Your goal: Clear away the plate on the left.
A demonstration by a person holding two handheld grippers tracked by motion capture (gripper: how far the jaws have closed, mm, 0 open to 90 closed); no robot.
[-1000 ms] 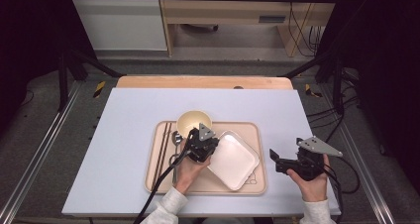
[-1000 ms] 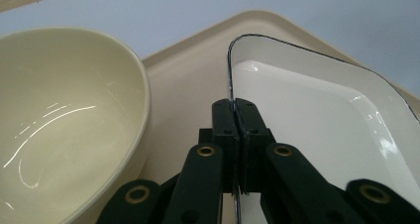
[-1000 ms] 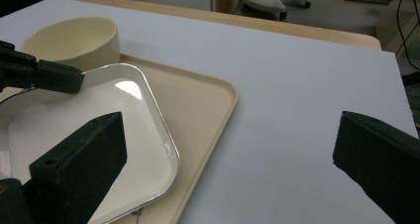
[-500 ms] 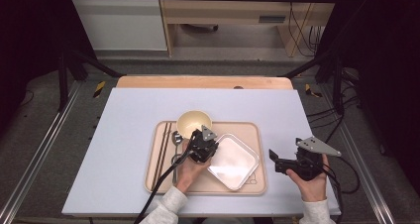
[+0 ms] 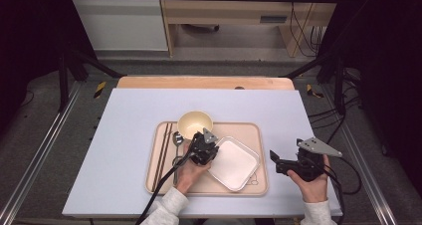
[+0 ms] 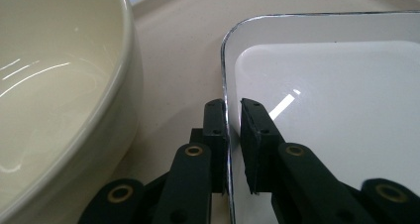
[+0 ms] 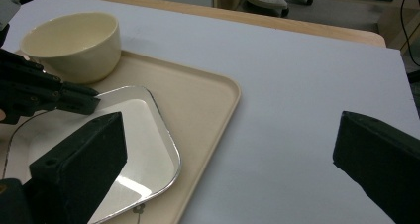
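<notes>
A white square plate [image 5: 235,164] [image 6: 337,110] [image 7: 143,135] lies on a beige tray [image 5: 254,130] [image 6: 178,60] [image 7: 208,90], beside a cream bowl [image 5: 195,124] [image 6: 54,85] [image 7: 74,43]. My left gripper [image 5: 214,154] [image 6: 233,105] [image 7: 93,101] is shut on the plate's rim at the corner nearest the bowl, one jaw outside and one inside. My right gripper [image 5: 276,163] [image 7: 230,130] hovers open over the table right of the tray, with nothing between its jaws.
Dark chopsticks [image 5: 161,155] and a metal spoon [image 5: 177,138] lie along the tray's left side. The pale table top [image 5: 124,135] stretches around the tray, with a wooden strip [image 5: 199,82] along its far edge.
My left gripper has slid slightly toward the near side and settled on the plate's rim. The plate has barely shifted. The right gripper has stayed put.
</notes>
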